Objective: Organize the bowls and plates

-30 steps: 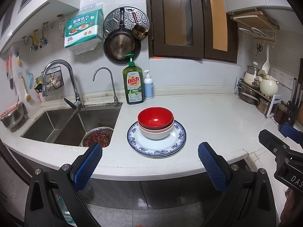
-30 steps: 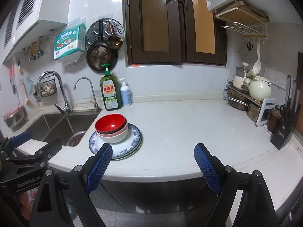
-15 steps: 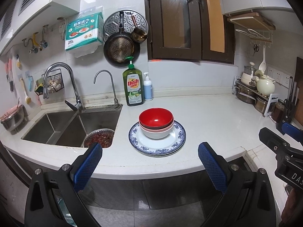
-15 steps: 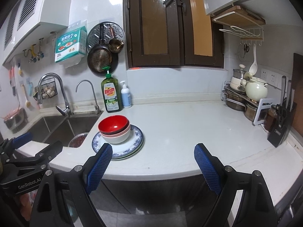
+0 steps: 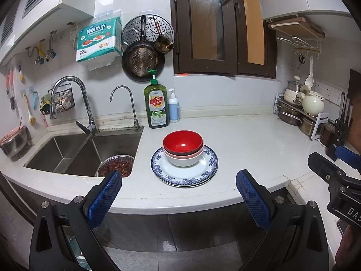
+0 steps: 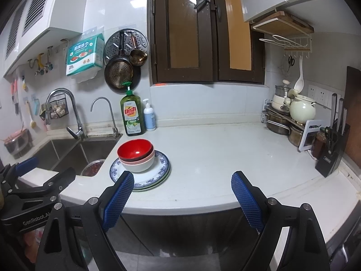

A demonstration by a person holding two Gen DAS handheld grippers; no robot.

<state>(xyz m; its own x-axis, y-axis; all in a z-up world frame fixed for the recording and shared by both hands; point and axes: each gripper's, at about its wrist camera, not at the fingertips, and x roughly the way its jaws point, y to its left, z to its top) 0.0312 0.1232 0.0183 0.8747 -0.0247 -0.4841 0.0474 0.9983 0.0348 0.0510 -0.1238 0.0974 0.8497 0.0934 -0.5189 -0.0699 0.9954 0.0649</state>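
Two grippers hang off the counter's edge, the left gripper and the right gripper both spread wide with nothing between their blue pads; the left one reads "GenRobot.AI". Beyond, nested bowls, red on top, sit on stacked plates. Farther back stands a "Dish soap LEMON" bottle.
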